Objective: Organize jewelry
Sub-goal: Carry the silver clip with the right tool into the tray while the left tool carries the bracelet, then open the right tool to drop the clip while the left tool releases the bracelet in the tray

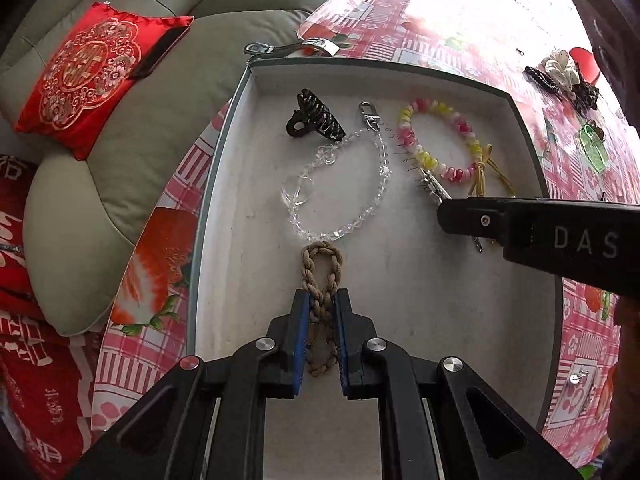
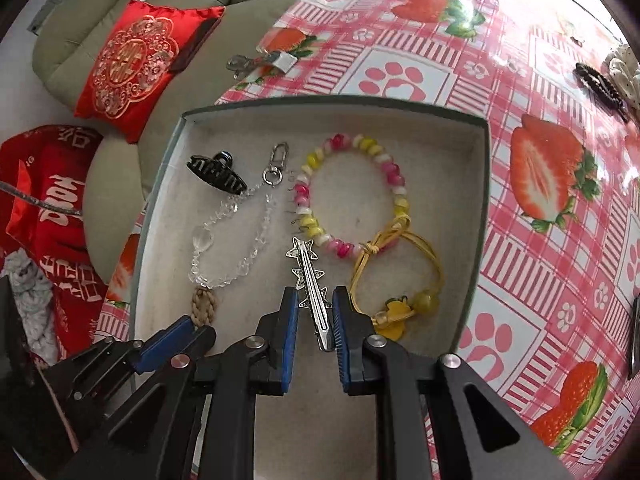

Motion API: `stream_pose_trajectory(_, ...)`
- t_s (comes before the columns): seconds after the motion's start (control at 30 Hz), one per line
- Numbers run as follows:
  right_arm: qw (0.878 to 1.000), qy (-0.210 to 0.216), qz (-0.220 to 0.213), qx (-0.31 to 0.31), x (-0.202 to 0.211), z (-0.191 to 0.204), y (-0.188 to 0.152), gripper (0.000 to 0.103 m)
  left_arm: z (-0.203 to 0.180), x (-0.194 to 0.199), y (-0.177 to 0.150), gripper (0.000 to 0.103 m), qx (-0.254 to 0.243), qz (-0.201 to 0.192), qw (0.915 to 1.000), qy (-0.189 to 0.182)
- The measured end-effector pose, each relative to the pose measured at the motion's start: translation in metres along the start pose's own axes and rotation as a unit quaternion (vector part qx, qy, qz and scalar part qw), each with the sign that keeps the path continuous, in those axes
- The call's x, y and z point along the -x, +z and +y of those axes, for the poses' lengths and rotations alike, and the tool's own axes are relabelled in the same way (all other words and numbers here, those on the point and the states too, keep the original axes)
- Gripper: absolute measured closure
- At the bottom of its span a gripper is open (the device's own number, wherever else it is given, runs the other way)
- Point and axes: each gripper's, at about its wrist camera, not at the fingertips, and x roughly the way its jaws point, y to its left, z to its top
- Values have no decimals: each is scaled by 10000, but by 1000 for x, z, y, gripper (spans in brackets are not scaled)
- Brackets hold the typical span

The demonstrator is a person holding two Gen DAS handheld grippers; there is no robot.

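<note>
Both grippers are clamped over the box: left gripper pinches the braided cord, right gripper grips the star hair clip, beaded bracelet at 12 o'clock of it.

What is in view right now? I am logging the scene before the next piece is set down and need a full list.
box: one, grey-green walls, pale floor, on the table
hair claw: one, black, far left of box
crystal bead chain: one, clear with silver clasp, beside the claw
braided cord: one, tan, in left gripper
bead bracelet: one, pink, yellow and white, far right of box
cord bracelet: one, yellow, near right of box
star hair clip: one, silver, in right gripper
tablecloth: one, pink strawberry print
cushion: one, red, on the sofa
left gripper: black, blue pads, shut
right gripper: black, blue pads, shut
</note>
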Motion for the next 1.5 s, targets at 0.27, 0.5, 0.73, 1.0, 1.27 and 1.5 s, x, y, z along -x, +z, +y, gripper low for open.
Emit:
stream_pose_trajectory(0.27,9999,129,28,-21,1,-1,1,72,1,3,0,84,100,80,9998,126)
stream_pose_trajectory(0.5,9992,365,-116,-71,13,-6,-2,58,-3,8,-2,84,49,89,9998,188)
stream_pose_trajectory(0.73,9968,668,-371,-247,44,-13,-9,56,-8,17,-1,83,16,88,9997,213)
stream_pose_trajectory(1.0,9935,802,-606,-537,75,-31,-25,46,-15,21,-4,83,-79,159,9993,319)
stream_pose_trajectory(1.27,9890,773,-721,-1033,96,-68,-58,41,-22,33,-4,0,-77,-15,9991,420)
stream_pose_trajectory(1.5,9821,616,-861,-1559,112,-113,-83,27,-39,40,1,0,-355,-110,9978,550)
